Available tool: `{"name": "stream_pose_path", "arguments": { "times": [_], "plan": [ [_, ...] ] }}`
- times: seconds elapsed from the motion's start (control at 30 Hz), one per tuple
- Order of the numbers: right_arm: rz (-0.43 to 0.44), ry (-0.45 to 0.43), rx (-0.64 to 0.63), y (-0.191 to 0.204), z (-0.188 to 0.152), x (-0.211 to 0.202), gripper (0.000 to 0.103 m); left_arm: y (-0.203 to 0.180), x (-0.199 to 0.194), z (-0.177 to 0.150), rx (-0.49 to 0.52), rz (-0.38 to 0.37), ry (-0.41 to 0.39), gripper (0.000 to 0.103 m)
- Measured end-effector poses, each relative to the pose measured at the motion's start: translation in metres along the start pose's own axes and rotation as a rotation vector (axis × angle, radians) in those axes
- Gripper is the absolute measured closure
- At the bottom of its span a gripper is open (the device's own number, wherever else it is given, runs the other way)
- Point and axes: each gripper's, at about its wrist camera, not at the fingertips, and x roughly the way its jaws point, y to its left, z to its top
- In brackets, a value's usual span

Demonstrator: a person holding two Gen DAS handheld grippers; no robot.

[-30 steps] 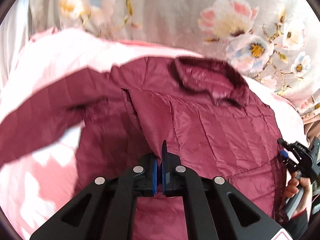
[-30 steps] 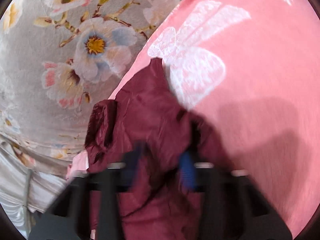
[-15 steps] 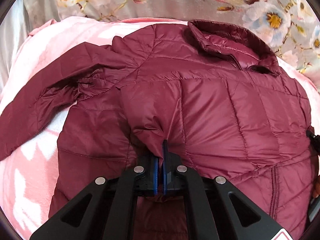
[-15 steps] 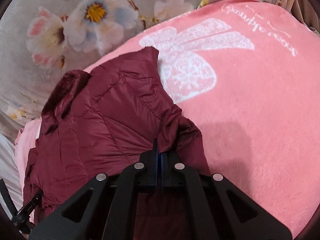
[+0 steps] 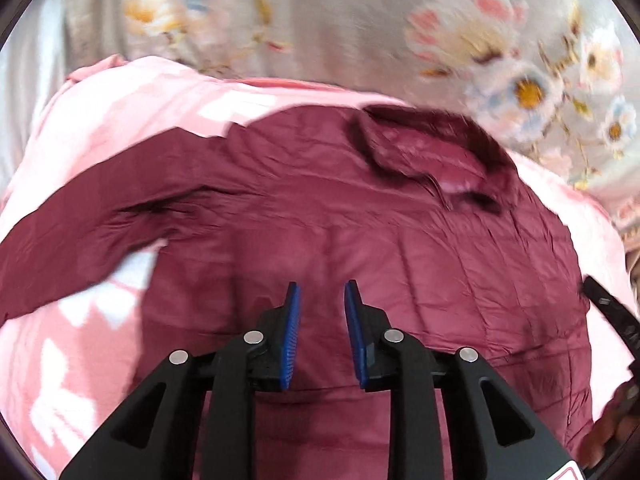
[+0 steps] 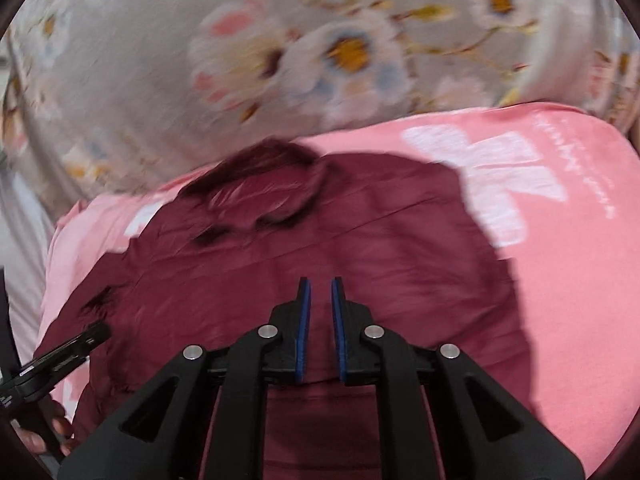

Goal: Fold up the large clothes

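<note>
A maroon quilted jacket lies spread on a pink blanket, collar at the far side and one sleeve stretched out to the left. My left gripper hovers over the jacket's body, its jaws opening with no cloth between the blue pads. In the right wrist view the same jacket fills the middle, and my right gripper stands over it, jaws opening a narrow gap with nothing pinched. Each gripper shows at the edge of the other's view.
Grey floral bedding lies beyond the blanket in both views. The pink blanket with a white print extends to the right of the jacket. A hand holds the left gripper at the lower left of the right wrist view.
Both grippers let go of the jacket fabric they were pinching and now stand apart above it. The jacket has dropped flat on the blanket. The right gripper swung and rolled to face the collar.
</note>
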Motion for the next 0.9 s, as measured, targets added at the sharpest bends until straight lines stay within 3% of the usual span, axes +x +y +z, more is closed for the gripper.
{"name": "stream_pose_path", "arguments": {
  "times": [0.17, 0.27, 0.9],
  "plan": [
    [-0.014, 0.083, -0.044, 0.02, -0.021, 0.037, 0.092, -0.019, 0.042, -0.02, 0.039, 0.048, 0.062, 0.08],
    [-0.02, 0.123, -0.031, 0.016, -0.033, 0.053, 0.092, -0.022, 0.048, -0.028, 0.058, 0.067, 0.031, 0.08],
    [-0.037, 0.121, -0.025, 0.015, -0.044, 0.063, 0.094, -0.023, 0.053, -0.034, 0.072, 0.069, -0.012, 0.079]
  ]
}}
